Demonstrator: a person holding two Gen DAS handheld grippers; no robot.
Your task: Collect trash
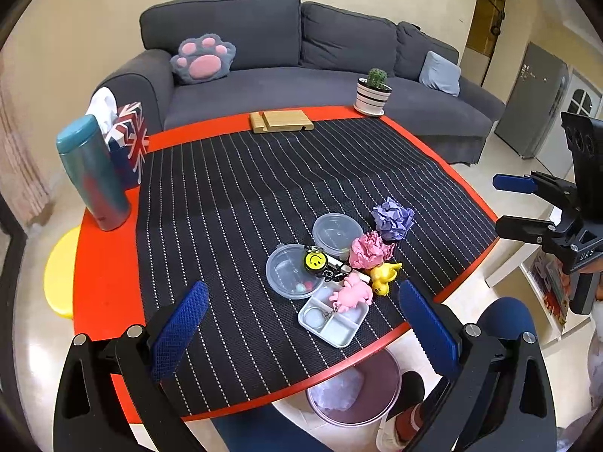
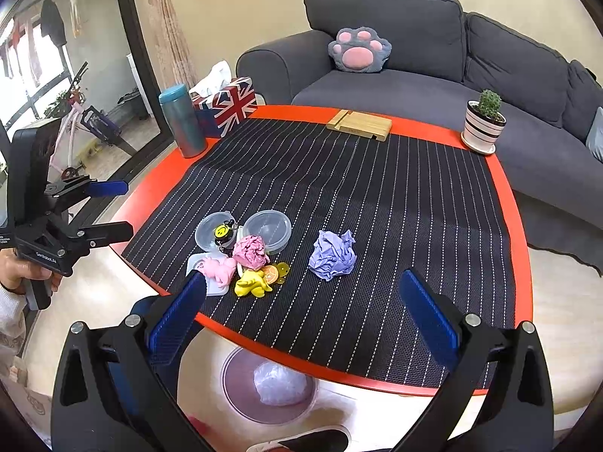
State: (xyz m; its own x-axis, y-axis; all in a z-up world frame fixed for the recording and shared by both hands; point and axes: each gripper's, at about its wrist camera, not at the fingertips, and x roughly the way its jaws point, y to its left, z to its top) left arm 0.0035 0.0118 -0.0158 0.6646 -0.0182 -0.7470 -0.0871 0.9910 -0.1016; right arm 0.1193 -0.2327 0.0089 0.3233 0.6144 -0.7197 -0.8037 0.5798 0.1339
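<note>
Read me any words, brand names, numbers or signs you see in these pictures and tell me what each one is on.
No text can be read with confidence.
Right gripper: pale lettering on its black body, too blurred to read.
Left gripper: pale lettering on its black body, too small to read.
Yellow keychain: a smiley face, no words.
Tissue box: Union Jack flag pattern, no words visible.
Grey fridge: small marks on its door, unreadable.
</note>
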